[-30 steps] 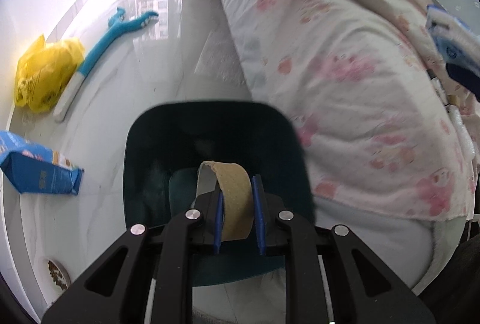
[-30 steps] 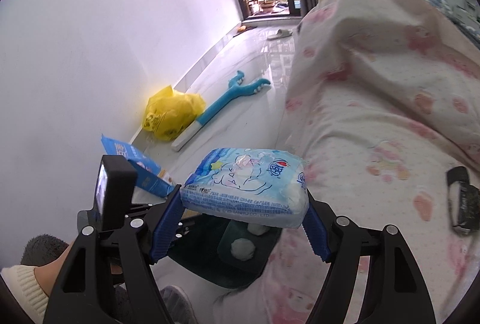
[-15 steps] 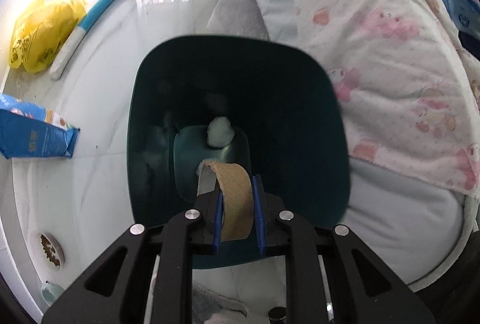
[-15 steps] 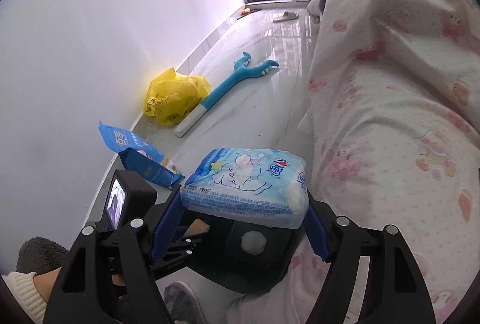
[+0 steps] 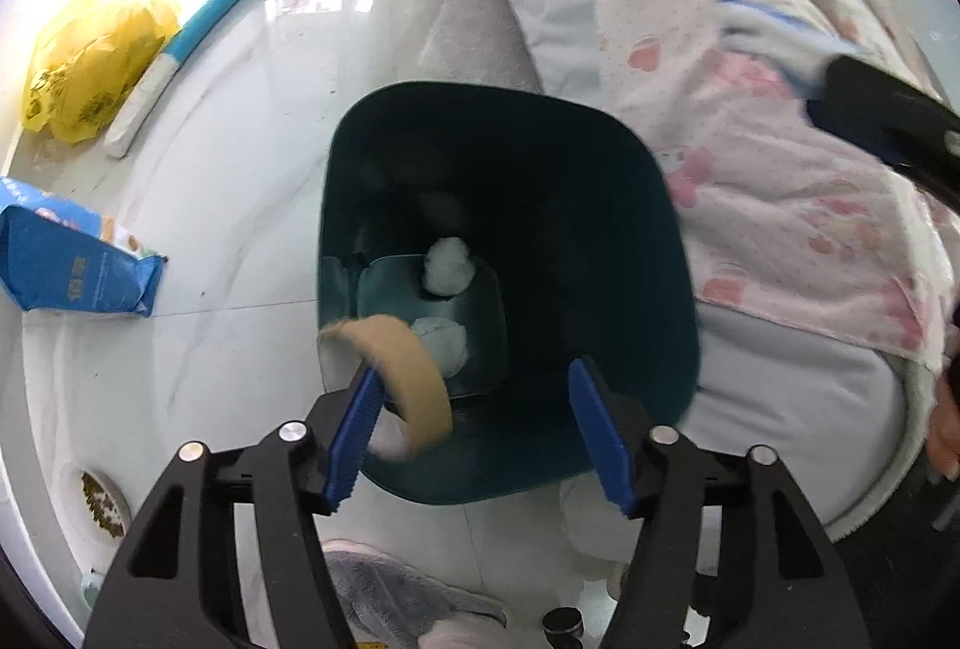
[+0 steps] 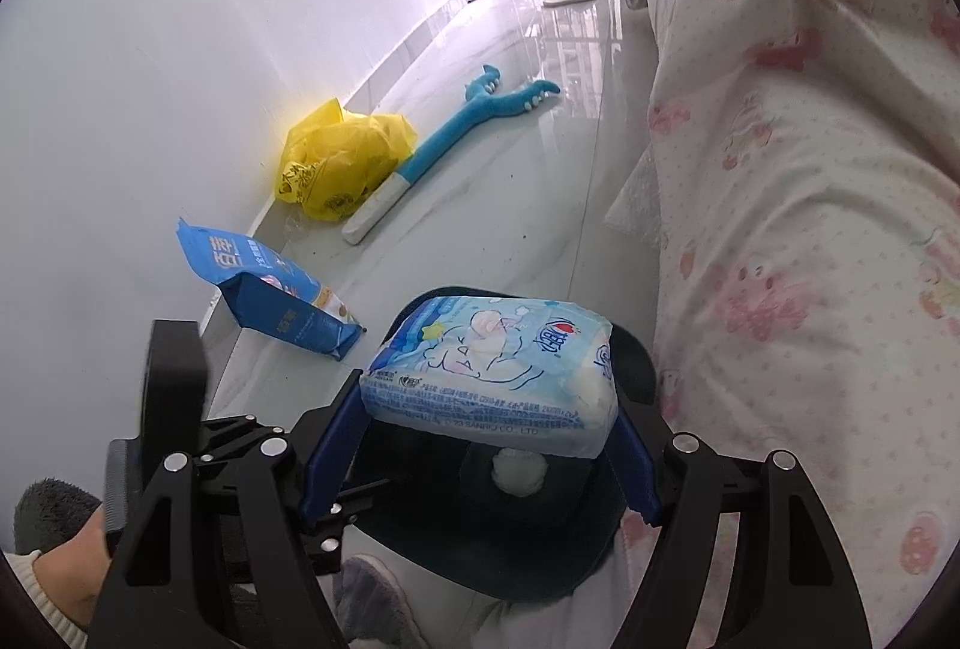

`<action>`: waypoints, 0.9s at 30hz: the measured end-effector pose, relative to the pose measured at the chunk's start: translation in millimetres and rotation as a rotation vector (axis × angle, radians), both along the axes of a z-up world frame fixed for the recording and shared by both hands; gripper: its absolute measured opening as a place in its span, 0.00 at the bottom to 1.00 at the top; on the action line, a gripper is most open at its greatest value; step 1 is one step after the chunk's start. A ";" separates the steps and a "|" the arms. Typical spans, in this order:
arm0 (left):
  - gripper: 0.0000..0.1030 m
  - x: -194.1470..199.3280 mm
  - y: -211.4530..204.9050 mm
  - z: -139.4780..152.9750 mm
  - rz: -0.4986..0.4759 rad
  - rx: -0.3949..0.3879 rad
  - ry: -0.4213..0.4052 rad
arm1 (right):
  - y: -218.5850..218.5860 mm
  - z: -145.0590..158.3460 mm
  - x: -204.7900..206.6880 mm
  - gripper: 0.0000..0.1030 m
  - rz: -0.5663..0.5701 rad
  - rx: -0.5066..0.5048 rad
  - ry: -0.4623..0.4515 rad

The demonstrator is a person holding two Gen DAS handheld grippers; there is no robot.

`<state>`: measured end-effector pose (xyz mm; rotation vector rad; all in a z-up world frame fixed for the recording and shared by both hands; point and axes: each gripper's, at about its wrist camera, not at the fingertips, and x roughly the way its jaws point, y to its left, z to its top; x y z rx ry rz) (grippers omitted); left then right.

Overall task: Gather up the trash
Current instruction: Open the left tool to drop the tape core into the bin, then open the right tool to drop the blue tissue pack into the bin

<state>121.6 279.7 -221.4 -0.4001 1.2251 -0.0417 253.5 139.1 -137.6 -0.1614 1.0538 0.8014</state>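
A brown cardboard ring (image 5: 402, 373), like an empty tape core, hangs over the near-left rim of a dark teal bin (image 5: 600, 205) that stands on the pale glossy floor (image 5: 252, 181) against the side of a bed. The ring leans on the left blue pad of the left gripper (image 5: 480, 433), whose fingers are opening; the right pad stands well clear of it, so nothing is pinched. Down in the bin lie two white wads (image 5: 447, 265), one beyond the other. The right gripper (image 6: 489, 439) hovers above the same bin (image 6: 636, 367), its fingers about half spread and pressed on both ends of a soft pale-blue tissue pack (image 6: 492, 373) held crosswise. A pink-flowered quilt (image 6: 810, 229) drapes the bed to the right of the bin. On the floor to the left, near the white wall, sit an opened blue snack bag (image 6: 270, 295), further off a crumpled yellow plastic bag (image 6: 342, 163), and just beside it a long teal plush toy (image 6: 456, 132).
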 end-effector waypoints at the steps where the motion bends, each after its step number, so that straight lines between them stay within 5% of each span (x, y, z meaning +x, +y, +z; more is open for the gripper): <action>1: 0.46 -0.1 -2.5 0.9 -0.013 0.006 -0.002 | 2.0 -1.5 -0.4 0.72 -0.001 -0.002 0.003; 3: 0.36 -0.7 -5.5 1.7 -0.038 0.006 0.001 | 6.4 -4.4 -0.6 0.72 -0.002 -0.008 0.008; 14: 0.36 -9.3 2.2 16.2 -0.045 0.059 -0.041 | 25.1 -31.5 -1.5 0.72 0.009 -0.073 0.043; 27: 0.37 -24.6 16.6 64.6 0.013 0.166 -0.206 | 42.0 -80.8 -4.9 0.72 0.013 -0.188 0.127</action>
